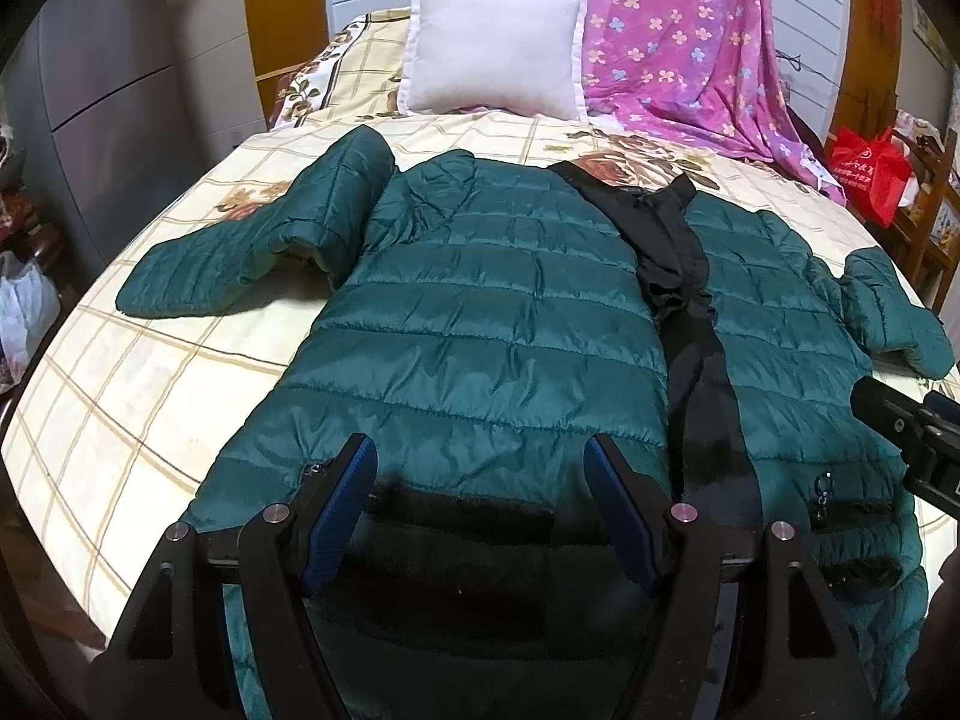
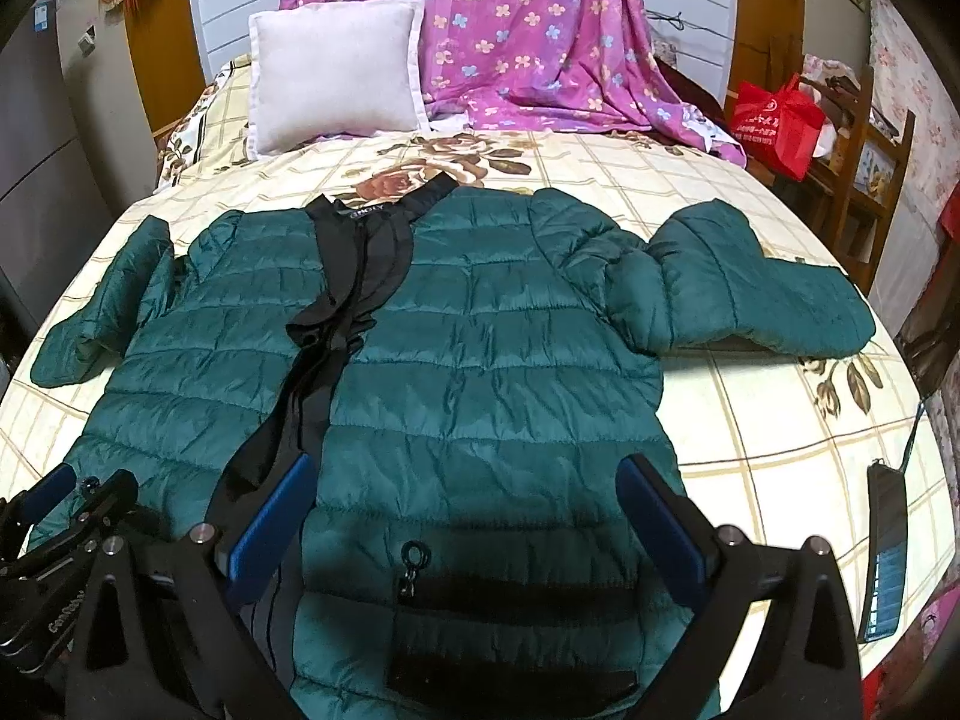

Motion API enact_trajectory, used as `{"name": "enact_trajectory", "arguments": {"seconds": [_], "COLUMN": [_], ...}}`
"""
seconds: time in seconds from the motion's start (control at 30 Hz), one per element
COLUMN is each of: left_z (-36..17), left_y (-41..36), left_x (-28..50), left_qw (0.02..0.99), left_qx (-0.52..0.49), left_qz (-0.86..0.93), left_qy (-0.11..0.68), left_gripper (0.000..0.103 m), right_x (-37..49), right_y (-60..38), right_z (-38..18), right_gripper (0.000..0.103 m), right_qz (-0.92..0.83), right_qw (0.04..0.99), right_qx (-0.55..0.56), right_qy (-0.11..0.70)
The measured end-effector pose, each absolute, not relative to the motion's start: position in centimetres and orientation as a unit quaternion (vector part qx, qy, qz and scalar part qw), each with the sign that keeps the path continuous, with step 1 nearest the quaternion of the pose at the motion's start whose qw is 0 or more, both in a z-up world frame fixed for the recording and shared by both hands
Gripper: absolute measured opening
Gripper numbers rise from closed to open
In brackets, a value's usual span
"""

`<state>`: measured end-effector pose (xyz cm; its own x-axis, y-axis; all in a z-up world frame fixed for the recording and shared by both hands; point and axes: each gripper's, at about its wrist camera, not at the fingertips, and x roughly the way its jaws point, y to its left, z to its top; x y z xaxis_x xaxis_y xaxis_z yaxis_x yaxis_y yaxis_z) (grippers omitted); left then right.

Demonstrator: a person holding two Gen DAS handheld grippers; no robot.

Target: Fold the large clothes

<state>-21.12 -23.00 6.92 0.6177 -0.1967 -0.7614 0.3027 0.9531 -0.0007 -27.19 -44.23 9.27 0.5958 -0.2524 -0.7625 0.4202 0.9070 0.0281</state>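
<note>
Jacket [image 1: 480,324]: green quilted puffer, face up and flat on the bed [image 1: 150,372], front open with black lining showing down the middle, sleeves spread left and right. Left gripper [image 1: 480,468] over the near hem of the left panel, jaws wide apart, nothing between the pads. Right gripper [image 2: 468,492] over the near hem of the right panel near the pocket zipper [image 2: 411,570], jaws also wide, nothing held. Pillow [image 1: 492,42] and purple floral sheet [image 1: 678,30] at the far end.

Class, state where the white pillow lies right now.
The white pillow leans at the bed's head, beyond the green jacket, left of the purple floral sheet in both views.
</note>
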Motion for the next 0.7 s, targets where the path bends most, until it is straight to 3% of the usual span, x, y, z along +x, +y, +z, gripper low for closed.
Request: {"name": "enact_trajectory", "arguments": {"seconds": [0.7], "left_z": [8.3], "left_y": [-23.1], "left_x": [-18.1], "left_qw": [0.905], "left_qx": [0.058], "left_qz": [-0.128], "left_qy": [0.401], "left_gripper": [0.046], "right_x": [-24.0], "right_y": [-44.8], "right_z": [9.3], "right_gripper": [0.101], "right_qz": [-0.178], "right_qw": [0.885], "right_qx": [0.106], "right_qy": [0.416]}}
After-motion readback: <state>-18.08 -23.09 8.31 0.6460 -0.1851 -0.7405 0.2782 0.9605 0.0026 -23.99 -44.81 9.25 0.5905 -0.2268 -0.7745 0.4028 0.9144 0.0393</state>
